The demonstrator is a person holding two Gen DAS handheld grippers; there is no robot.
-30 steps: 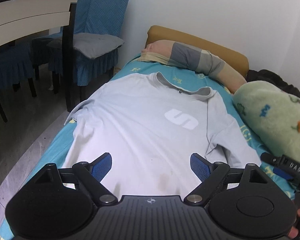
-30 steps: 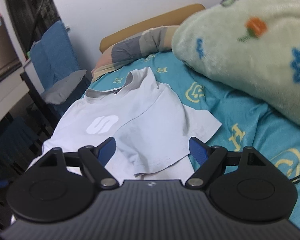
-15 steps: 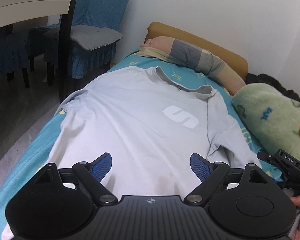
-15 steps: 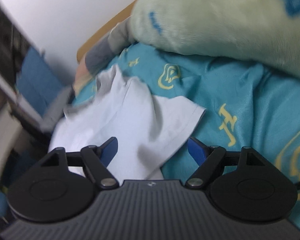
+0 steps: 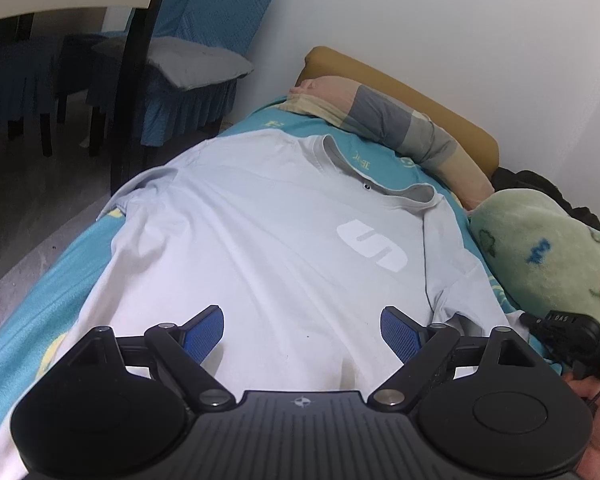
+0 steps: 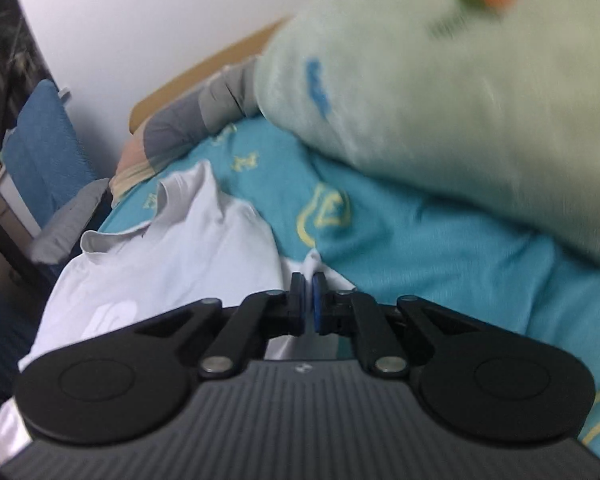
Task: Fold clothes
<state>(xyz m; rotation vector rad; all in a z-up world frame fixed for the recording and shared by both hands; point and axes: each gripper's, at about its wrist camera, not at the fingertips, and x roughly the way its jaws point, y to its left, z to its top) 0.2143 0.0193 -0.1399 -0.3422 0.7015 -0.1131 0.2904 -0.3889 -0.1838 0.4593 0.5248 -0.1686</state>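
A pale grey T-shirt (image 5: 268,240) with a white S logo lies flat, front up, on the teal bed sheet (image 5: 32,300), collar toward the pillow. My left gripper (image 5: 302,330) is open and empty, held low over the shirt's lower body. In the right wrist view the shirt (image 6: 172,256) shows at the left, and my right gripper (image 6: 309,292) is shut on the edge of the shirt's right sleeve, a pinch of white cloth rising between the pads. The right gripper also shows in the left wrist view (image 5: 568,330).
A green fleece blanket (image 5: 548,256) is bunched along the bed's right side, close above my right gripper (image 6: 460,100). A striped pillow (image 5: 396,128) lies at the headboard. Blue-covered chairs (image 5: 188,72) and a table leg stand left of the bed.
My right gripper dropped onto the shirt's right sleeve and closed on its edge. My left gripper moved forward and lower over the shirt, staying open.
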